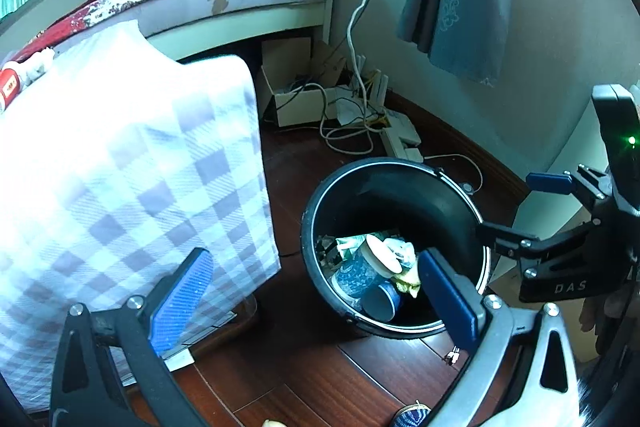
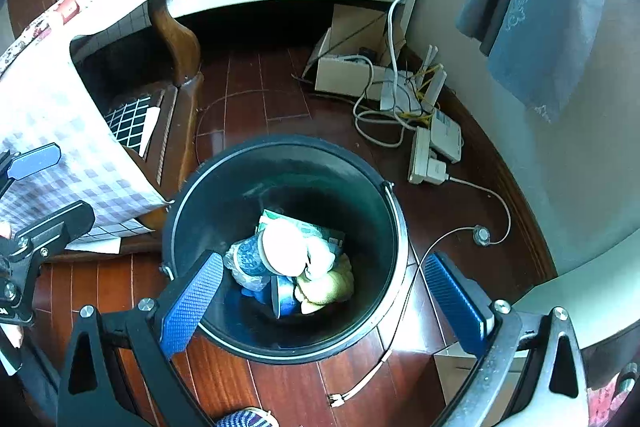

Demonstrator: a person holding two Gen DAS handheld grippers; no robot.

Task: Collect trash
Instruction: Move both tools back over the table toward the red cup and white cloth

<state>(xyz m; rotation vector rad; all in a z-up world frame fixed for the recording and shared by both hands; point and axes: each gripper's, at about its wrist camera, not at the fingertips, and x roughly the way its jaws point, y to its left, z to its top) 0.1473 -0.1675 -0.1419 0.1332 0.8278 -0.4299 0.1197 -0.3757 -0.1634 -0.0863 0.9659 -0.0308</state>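
My right gripper (image 2: 320,301) and left gripper (image 1: 316,301) both gape wide, holding nothing, above the black bin (image 2: 224,167) on the floor; paper cups (image 2: 282,247) and wrappers lie at its bottom, light, crushable, best pinched at rims

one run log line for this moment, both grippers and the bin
left gripper: open, empty | right gripper: open, empty, above bin | trash bin: upright on wood floor, holds paper cups and wrappers | phase: trash dropped
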